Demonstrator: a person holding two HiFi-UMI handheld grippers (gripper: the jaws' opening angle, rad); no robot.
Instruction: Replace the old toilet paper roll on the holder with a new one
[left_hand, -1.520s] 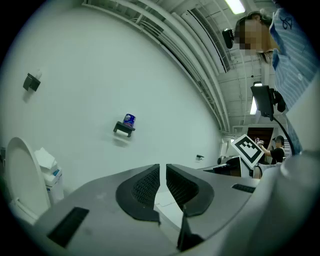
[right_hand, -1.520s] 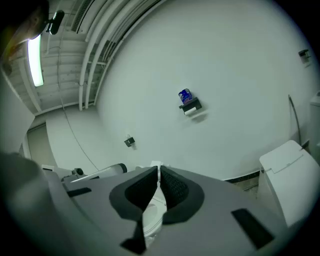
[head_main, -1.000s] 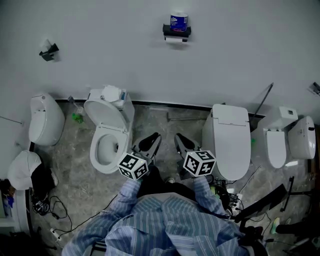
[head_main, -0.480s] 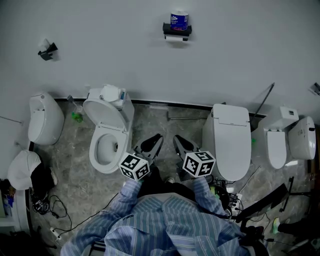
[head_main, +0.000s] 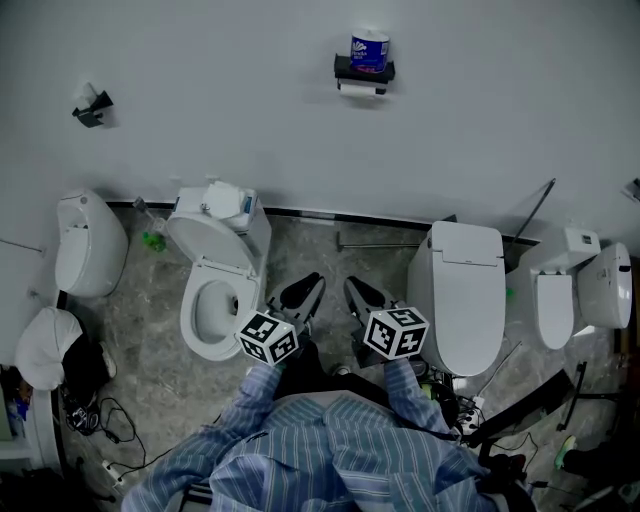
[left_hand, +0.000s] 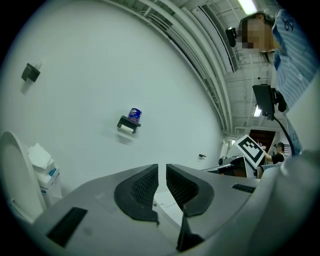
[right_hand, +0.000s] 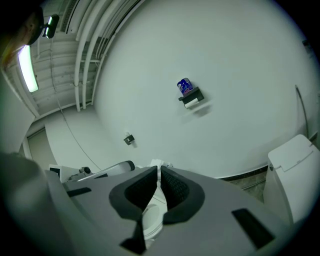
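roll (head_main: 369, 48) print illegible, striped shirt (head_main: 330, 455) cropped below

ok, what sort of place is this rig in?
Probably a mock-up or test bathroom, not a home one: an open toilet and a closed toilet stand among several along one wall, a toilet paper holder carries a wrapped roll on top, and cables litter the floor.

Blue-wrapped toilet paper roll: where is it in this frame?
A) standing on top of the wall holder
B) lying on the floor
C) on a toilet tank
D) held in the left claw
A: the blue-wrapped roll stands upright on top of the wall holder, mounted high on the white wall.
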